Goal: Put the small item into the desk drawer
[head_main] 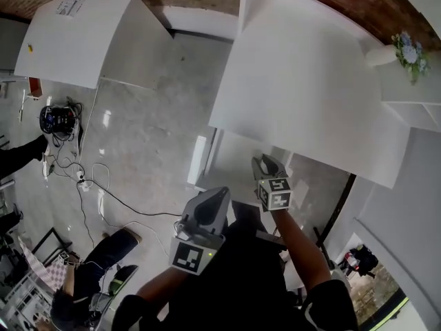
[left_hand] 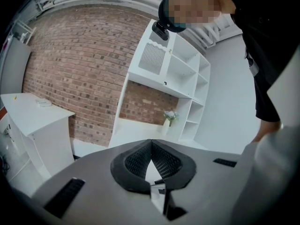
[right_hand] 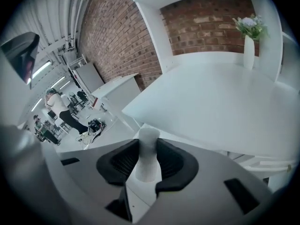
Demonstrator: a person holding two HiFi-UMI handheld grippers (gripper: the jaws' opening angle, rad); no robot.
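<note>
You are gripping the small item (right_hand: 148, 159) in the right claw (right_hand: 148, 143) — a white cylinder with a rounded top, standing between the two black pads. Both pads are pressing on its sides, and its top is projecting past the claw tips. In the right gripper view the item is sitting low in the centre of the frame. The white table (right_hand: 220, 102) is filling the upper right beyond it, and a vase (right_hand: 249, 50) of flowers is standing on that table at the upper right.

The left claw (left_hand: 151, 144) is standing fully closed — pad tips are touching and nothing is lying between them. It is facing a brick wall (left_hand: 70, 64) at the left of the frame and white shelving (left_hand: 187, 69) at centre right.

In the head view both claws are showing in the lower centre. The left one is lying lower and further left, and the right one is sitting just below the table's near edge. A second white table (head_main: 76, 33) is occupying the upper left, and cables (head_main: 89, 178) are trailing across the floor at the left.
</note>
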